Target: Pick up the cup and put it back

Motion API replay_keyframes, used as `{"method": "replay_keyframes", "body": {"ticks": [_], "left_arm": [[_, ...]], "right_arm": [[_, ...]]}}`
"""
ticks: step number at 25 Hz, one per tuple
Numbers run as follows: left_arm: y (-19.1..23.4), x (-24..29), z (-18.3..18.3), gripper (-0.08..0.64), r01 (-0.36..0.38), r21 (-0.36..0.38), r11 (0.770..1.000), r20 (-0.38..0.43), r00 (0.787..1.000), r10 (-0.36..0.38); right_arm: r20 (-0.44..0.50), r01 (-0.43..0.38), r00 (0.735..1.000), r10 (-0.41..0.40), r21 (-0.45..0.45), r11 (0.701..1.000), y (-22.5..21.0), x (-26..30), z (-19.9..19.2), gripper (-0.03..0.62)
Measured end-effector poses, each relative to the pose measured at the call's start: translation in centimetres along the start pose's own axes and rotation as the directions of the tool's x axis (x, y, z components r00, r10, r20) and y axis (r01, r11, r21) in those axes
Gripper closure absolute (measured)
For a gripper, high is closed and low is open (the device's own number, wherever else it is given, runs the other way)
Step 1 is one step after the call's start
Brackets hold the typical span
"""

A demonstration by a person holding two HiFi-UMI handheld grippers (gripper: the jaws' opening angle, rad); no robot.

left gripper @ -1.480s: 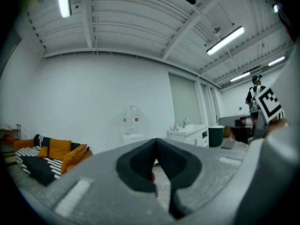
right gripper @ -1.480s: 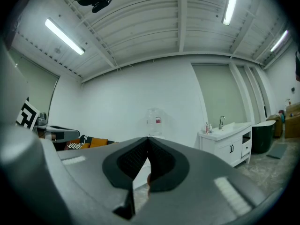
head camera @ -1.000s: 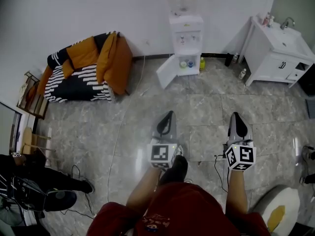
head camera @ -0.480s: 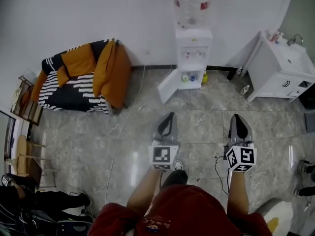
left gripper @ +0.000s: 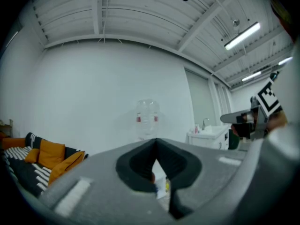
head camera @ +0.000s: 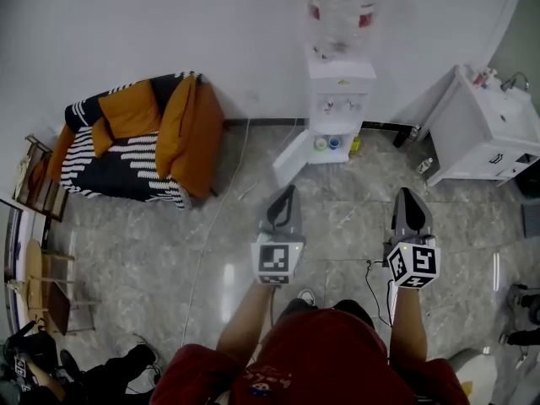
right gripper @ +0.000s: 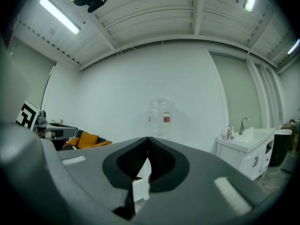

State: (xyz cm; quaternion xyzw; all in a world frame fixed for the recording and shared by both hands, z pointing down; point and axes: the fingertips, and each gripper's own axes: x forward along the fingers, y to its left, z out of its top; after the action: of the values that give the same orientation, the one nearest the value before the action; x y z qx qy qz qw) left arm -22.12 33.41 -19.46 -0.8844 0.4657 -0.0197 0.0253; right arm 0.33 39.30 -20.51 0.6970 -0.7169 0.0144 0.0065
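Note:
Two small cups, one green (head camera: 321,143) and one blue (head camera: 334,143), stand in the open lower compartment of a white water dispenser (head camera: 342,87) against the far wall. My left gripper (head camera: 289,195) and right gripper (head camera: 406,197) are held out side by side above the floor, well short of the dispenser. Both are shut with nothing between the jaws. In the left gripper view the left gripper (left gripper: 156,143) points at the dispenser's bottle (left gripper: 147,118). The right gripper (right gripper: 148,140) in its own view also faces that bottle (right gripper: 161,117).
The dispenser's white door (head camera: 291,157) hangs open to the left. An orange and striped sofa (head camera: 139,137) stands at the left, a white sink cabinet (head camera: 494,133) at the right. A yellow bottle (head camera: 354,144) sits beside the dispenser. Cables (head camera: 371,285) lie on the grey tile floor.
The person has stepped toward the dispenser, which now sits nearer and lower in the head view. Both grippers stayed shut and level.

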Motion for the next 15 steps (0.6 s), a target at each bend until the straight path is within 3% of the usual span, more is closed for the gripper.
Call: {"method": "replay_keyframes", "body": {"ticks": [10, 15], "left_arm": [[1.8, 4.1, -1.1, 0.56, -0.035, 0.063, 0.997, -0.03, 0.999, 0.037], [0.5, 9.1, -1.8, 0.56, -0.054, 0.062, 0.997, -0.036, 0.998, 0.056]], "right_arm": [[-0.01, -0.033, 0.999, 0.033, 0.021, 0.999, -1.4, 5.6, -1.6, 0.593], [-0.011, -0.041, 0.999, 0.042, 0.047, 0.998, -5.8, 9.6, -2.8, 0.594]]}}
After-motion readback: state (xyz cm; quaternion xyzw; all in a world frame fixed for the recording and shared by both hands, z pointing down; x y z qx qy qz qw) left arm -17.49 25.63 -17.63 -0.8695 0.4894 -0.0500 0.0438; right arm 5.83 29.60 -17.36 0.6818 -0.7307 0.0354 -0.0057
